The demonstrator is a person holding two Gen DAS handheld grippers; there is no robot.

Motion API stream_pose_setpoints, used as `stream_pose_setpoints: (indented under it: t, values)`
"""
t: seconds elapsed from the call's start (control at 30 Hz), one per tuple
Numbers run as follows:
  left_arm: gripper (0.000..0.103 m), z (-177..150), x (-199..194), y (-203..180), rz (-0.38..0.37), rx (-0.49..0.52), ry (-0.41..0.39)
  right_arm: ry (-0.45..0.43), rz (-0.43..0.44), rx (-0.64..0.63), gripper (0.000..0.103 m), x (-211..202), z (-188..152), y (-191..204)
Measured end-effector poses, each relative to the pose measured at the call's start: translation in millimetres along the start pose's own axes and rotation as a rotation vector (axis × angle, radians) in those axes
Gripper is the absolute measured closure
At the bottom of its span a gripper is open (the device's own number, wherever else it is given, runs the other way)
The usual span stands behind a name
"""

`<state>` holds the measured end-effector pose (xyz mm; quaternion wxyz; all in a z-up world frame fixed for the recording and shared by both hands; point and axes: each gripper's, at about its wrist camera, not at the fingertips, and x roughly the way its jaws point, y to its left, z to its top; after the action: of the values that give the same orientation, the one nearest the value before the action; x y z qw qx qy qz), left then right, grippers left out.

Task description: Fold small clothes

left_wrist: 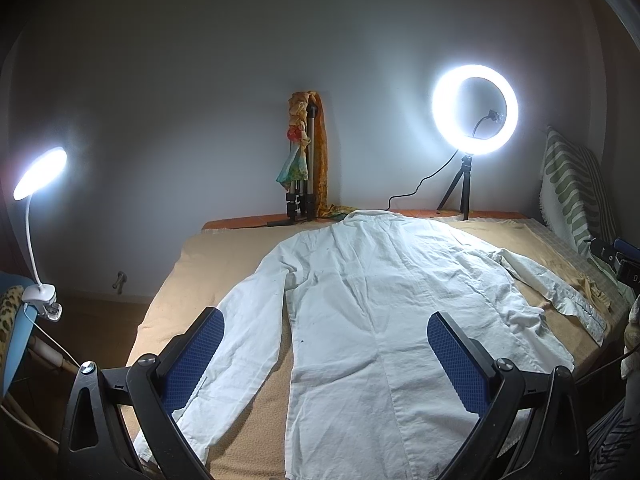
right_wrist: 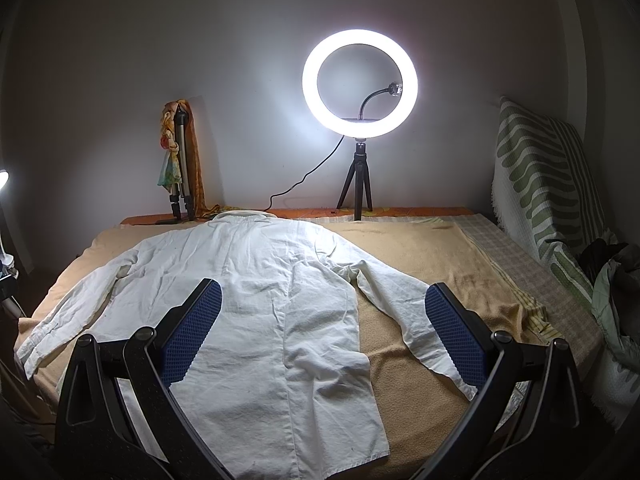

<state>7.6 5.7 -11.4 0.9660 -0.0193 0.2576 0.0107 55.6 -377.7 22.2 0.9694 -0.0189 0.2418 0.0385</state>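
A white long-sleeved shirt [left_wrist: 360, 300] lies flat, back up, on a tan blanket [left_wrist: 224, 268], collar toward the wall and both sleeves spread out. It also shows in the right wrist view [right_wrist: 256, 300]. My left gripper [left_wrist: 326, 336] is open and empty, held above the shirt's lower left part, near the left sleeve. My right gripper [right_wrist: 322, 308] is open and empty, held above the shirt's lower right part, with its right finger [right_wrist: 456, 332] over the right sleeve's cuff end. Neither gripper touches the cloth.
A lit ring light on a small tripod [right_wrist: 360, 84] stands at the far edge with its cable. A folded tripod draped in a scarf [right_wrist: 180, 160] leans on the wall. A clip lamp [left_wrist: 40, 172] shines at left. A green patterned cushion [right_wrist: 536, 184] stands at right.
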Motion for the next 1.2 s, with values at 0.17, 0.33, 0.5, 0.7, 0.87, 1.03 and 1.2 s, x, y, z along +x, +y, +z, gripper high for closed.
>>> stream_pose_setpoints:
  t: [0.17,0.33,0.5,0.7,0.87,1.03,1.2]
  values:
    - [0.000,-4.5,-0.8,1.8,0.012,0.000,0.002,0.000,0.002,0.001,0.000,0.5,-0.2,0.5]
    - [0.000,-8.4,1.5,9.7,0.036,-0.005,0.013,0.003,0.012,-0.004,0.000,3.0,0.6,7.3]
    - [0.000,-6.8,11.0,28.6,0.079,-0.021,0.033,0.011,0.037,-0.008,0.000,10.1,3.2,17.3]
    - [0.001,-7.6,34.6,64.5,0.170,-0.023,0.082,0.048,0.086,-0.031,0.000,26.9,10.1,38.4]
    - [0.010,-15.3,66.1,108.4,0.190,-0.077,0.182,0.111,0.193,-0.028,0.000,39.8,21.4,59.9]
    - [0.021,-20.5,101.2,152.0,0.176,-0.150,0.285,0.105,0.302,-0.044,0.000,46.5,44.1,88.8]
    - [0.027,-32.7,129.6,192.1,0.140,-0.284,0.364,0.099,0.385,-0.042,0.000,66.5,56.3,121.2]
